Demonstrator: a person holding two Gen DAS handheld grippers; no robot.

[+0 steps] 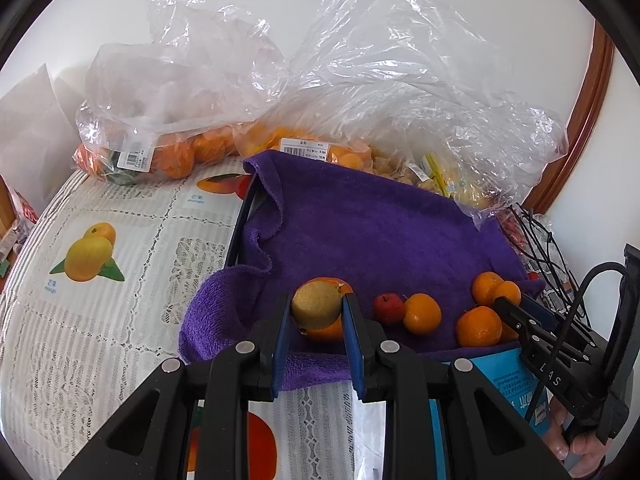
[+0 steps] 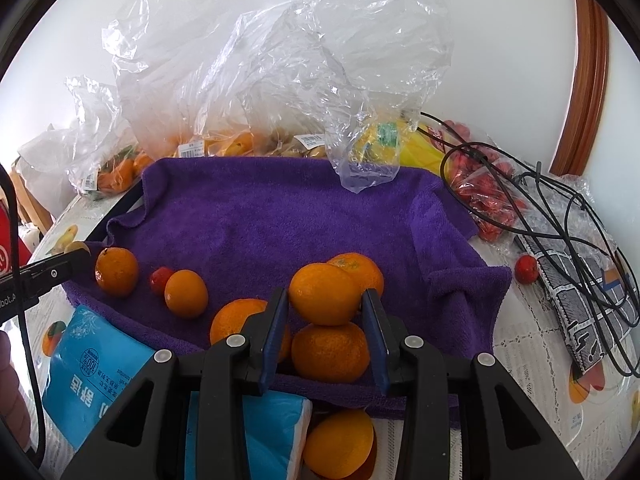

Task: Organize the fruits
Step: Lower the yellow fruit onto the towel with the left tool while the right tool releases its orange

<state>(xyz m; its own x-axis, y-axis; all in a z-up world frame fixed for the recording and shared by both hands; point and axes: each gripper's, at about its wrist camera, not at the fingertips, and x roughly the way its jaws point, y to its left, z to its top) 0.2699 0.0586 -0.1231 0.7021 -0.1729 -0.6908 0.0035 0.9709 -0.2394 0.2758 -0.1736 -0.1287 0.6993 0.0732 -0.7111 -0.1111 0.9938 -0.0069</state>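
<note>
A plain white wall (image 1: 360,8) rises behind the worktop (image 1: 100,320), which is covered in a lace-patterned cloth printed with fruit pictures. A curved brown wooden frame (image 2: 588,80) runs up the right side. Soft, even daylight.

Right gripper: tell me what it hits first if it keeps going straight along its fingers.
The right gripper already has an orange between its fingers. Pushed straight on, that orange would probably bump the orange behind it, then the purple towel; depth is unclear.
</note>
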